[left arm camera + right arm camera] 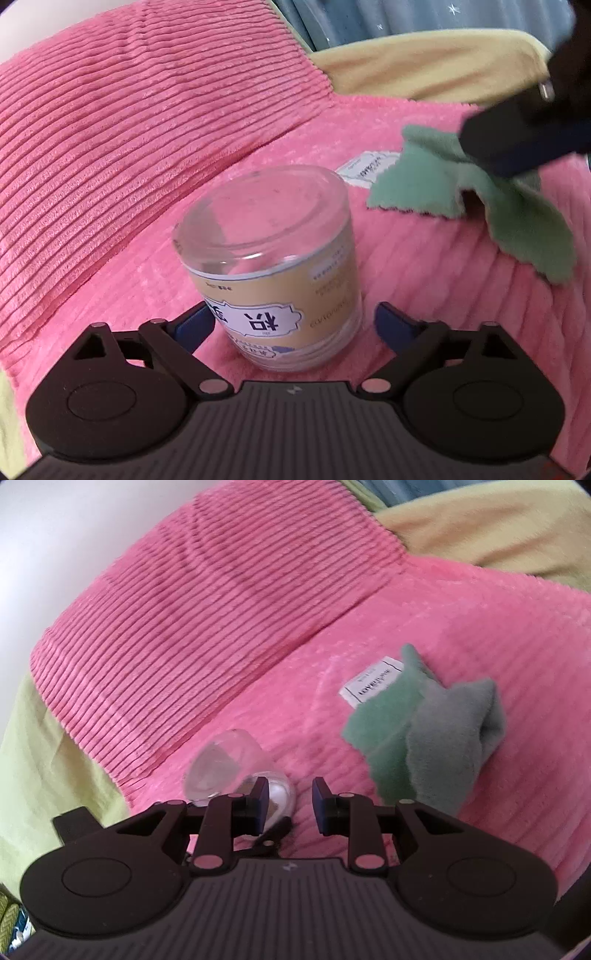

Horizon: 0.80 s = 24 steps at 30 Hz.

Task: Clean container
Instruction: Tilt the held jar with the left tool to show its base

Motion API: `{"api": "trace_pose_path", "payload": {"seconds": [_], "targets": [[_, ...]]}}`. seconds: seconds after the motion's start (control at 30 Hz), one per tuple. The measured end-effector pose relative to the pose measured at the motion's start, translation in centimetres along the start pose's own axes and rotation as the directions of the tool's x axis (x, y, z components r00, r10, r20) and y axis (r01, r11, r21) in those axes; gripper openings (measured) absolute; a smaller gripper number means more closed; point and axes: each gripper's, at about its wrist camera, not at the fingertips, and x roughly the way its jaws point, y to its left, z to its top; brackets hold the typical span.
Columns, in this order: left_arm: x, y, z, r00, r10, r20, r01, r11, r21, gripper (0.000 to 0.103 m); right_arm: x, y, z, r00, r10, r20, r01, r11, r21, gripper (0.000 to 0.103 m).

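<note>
Container (pixel 273 266), clear with tan label, stands upside down

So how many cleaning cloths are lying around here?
1. A single green cloth lies crumpled on the pink blanket, to the right of the upside-down clear jar, partly covering a white label. Another could be hidden outside the views.

1. Clear container (pixel 271 266) stands upside down on pink ribbed blanket (pixel 110 147); tan label with inverted print.
2. Left gripper (pixel 293 325) straddles the container; jaws apart, left blue pad near or at the wall, right pad clear of it.
3. Green cloth (pixel 480 199) lies right, beneath the blurred right gripper (pixel 524 140).
4. White tag (pixel 365 168) beside the cloth.
</note>
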Motion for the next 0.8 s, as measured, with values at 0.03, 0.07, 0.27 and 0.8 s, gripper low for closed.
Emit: {"api": "trace_pose_path", "payload": {"seconds": [0.03, 0.07, 0.27, 0.8], "targets": [[0.1, 0.1, 0.1, 1.0, -0.002, 0.0, 0.002, 1.0, -0.002, 0.087, 0.1, -0.2, 0.0, 1.0, 0.0, -0.001, 0.0, 1.0, 0.001, 0.023], [0.0, 0.3, 0.1, 1.0, -0.011, -0.003, 0.011, 1.0, -0.008, 0.087, 0.2, -0.3, 0.0, 1.0, 0.0, 0.0, 0.0, 1.0, -0.003, 0.023], [-1.6, 0.1, 0.5, 1.0, -0.019, -0.016, 0.02, 0.999, 0.029, 0.087, 0.2, 0.3, 0.3, 0.998, 0.039, 0.04, -0.036, 0.997, -0.074, 0.023], [-1.2, 0.1, 1.1, 1.0, -0.023, 0.001, 0.023, 1.0, 0.0, 0.086, 2.5, 1.4, 1.2, 0.994, 0.092, 0.057, -0.084, 0.988, -0.13, 0.023]]}}
